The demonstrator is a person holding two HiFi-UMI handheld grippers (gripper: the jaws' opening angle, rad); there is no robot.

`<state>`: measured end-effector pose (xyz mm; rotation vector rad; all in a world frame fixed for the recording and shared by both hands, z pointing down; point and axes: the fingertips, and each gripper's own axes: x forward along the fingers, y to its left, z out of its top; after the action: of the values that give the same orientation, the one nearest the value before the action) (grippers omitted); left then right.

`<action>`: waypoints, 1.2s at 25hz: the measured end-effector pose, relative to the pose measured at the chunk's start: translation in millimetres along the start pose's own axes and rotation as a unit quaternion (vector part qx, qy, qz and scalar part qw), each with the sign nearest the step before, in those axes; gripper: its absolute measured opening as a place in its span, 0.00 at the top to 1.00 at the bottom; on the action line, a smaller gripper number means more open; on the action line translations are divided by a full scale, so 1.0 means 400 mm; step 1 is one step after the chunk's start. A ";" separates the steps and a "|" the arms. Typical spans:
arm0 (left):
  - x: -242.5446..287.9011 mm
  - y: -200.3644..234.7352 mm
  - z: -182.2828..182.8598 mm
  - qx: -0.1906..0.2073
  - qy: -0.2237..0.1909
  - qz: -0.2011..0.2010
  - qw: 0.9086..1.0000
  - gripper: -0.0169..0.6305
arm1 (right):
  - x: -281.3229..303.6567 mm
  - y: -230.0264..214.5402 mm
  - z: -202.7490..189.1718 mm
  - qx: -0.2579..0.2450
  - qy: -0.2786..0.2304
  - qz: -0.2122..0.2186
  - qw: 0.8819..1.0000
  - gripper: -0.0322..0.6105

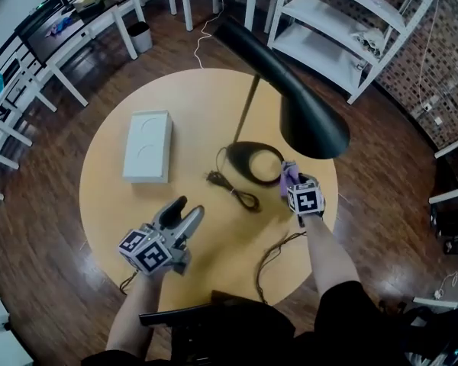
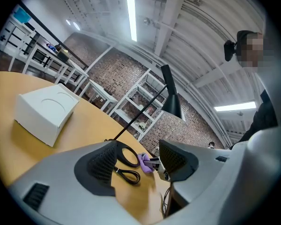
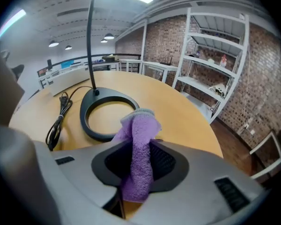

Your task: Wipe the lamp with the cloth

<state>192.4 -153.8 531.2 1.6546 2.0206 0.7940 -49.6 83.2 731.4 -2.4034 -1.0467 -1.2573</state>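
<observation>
A black lamp stands on the round wooden table [image 1: 122,204]: ring base [image 1: 253,162], thin stem, cone shade [image 1: 309,120] overhanging the right side. My right gripper [image 1: 290,175] is shut on a purple cloth [image 1: 288,175], right beside the base's right edge and under the shade. In the right gripper view the cloth [image 3: 138,149] stands up between the jaws just short of the ring base [image 3: 105,114]. My left gripper [image 1: 185,212] hovers open and empty over the table's near left part. In the left gripper view, the base [image 2: 129,156], shade [image 2: 171,102] and cloth [image 2: 145,161] lie ahead.
A white box [image 1: 147,145] lies on the table's left part. The lamp's black cord [image 1: 237,193] is bundled left of the base, and another cable [image 1: 275,254] trails to the near edge. White shelves [image 1: 343,29] and desks [image 1: 84,29] stand around the table.
</observation>
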 end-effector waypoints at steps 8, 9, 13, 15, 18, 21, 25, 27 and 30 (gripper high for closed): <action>-0.008 0.007 0.015 -0.012 -0.010 0.000 1.000 0.56 | -0.053 0.051 0.137 -0.002 -0.092 -0.023 0.996 0.80; -0.009 0.009 0.013 -0.014 -0.012 0.001 1.000 0.56 | -0.054 0.096 0.170 -0.012 -0.107 -0.007 0.994 0.80; -0.009 0.010 -0.013 -0.019 -0.005 -0.002 1.000 0.56 | -0.031 0.269 0.253 -0.020 -0.138 0.038 0.990 0.80; -0.017 0.004 -0.014 -0.017 0.000 -0.005 1.000 0.56 | -0.004 0.313 0.286 -0.010 -0.137 0.039 0.990 0.80; -0.032 0.001 0.006 -0.009 0.004 -0.006 1.000 0.56 | 0.043 0.327 0.322 -0.008 -0.108 0.023 0.994 0.80; -0.042 0.014 0.019 -0.005 0.004 -0.001 1.000 0.56 | 0.077 0.320 0.296 -0.043 -0.074 -0.005 0.996 0.80; -0.032 0.025 0.021 0.001 0.017 -0.004 1.000 0.56 | 0.091 0.301 0.274 -0.069 -0.073 -0.015 0.995 0.80; -0.033 0.030 0.020 0.002 0.023 -0.010 1.000 0.56 | 0.105 0.279 0.268 -0.062 -0.060 -0.020 0.996 0.80; -0.038 0.036 0.017 -0.004 0.029 -0.021 0.999 0.56 | 0.105 0.211 0.255 -0.053 -0.031 -0.042 0.997 0.80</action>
<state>210.5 -165.6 535.1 1.5961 2.0818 0.8434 87.7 94.1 712.6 -2.5167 -1.1369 -1.3041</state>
